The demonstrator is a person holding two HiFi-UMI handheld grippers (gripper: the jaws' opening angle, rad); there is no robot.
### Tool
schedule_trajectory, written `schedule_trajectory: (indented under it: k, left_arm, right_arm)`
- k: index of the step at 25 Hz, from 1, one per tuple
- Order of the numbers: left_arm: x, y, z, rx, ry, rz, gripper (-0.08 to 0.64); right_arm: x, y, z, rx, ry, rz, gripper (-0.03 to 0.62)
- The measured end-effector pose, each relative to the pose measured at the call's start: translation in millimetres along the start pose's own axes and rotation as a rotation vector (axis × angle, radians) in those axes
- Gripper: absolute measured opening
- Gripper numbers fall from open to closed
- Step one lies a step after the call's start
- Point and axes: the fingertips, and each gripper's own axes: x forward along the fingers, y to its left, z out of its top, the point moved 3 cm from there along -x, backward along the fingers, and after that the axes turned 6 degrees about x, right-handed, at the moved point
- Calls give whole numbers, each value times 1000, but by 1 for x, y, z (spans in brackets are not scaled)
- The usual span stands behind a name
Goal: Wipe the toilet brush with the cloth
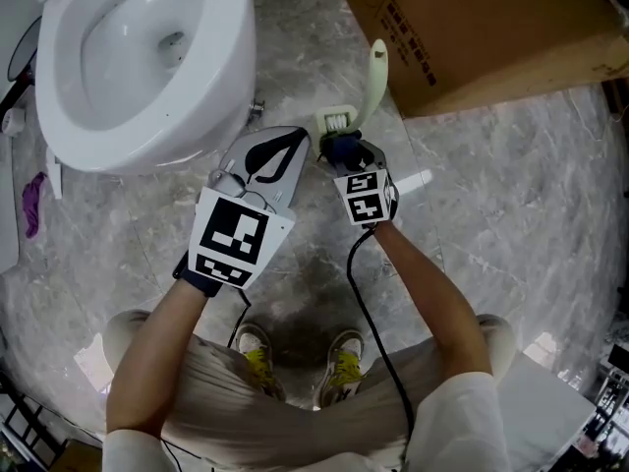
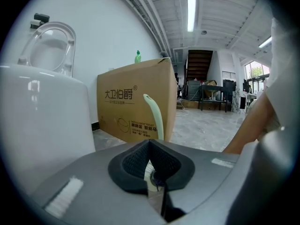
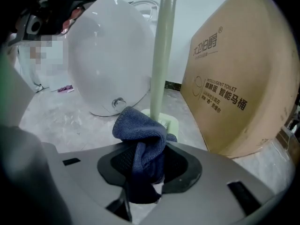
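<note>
Blue cloth, pale green toilet brush

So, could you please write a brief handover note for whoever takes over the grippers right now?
Left gripper: jaws together, holding nothing, next to the brush's base.
Right gripper: shut on the blue cloth, bunched close to the foot of the toilet brush; contact unclear.
The brush stands upright in its pale green base on the floor, between the toilet and the cardboard box.
Done: cloth in the jaws, at the brush.
Left: wipe the brush.
</note>
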Motion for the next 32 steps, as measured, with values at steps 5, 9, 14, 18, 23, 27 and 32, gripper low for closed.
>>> schedule_trajectory:
  k: [5,9,14,18,23,27,32]
  left_arm:
    - [-2,-1,-3,10,14,2,2]
    - [-5,0,-6,13,26,14,2]
    - [-5,1,-10,21,37,15,2]
    - [-2,2,-8,17,33,16,2]
    - [8,-3,-3,14,25,8,2]
    - [12,-5,1,22,25,7,2]
    - [11,-4,-3,16,37,17,2]
  right_arm:
    - [11,4,5,-30,28,-3,138]
    - [21,5,6,-30,46,-2,138]
    - [32,8,6,-65,63,4,138]
    - [34,11,1,-88,74,26,137]
    - [31,13,-5,-123,108,58,135]
    - [19,2,6,-98,65,2,130]
    - [18,-3,5,-94,38,-10,130]
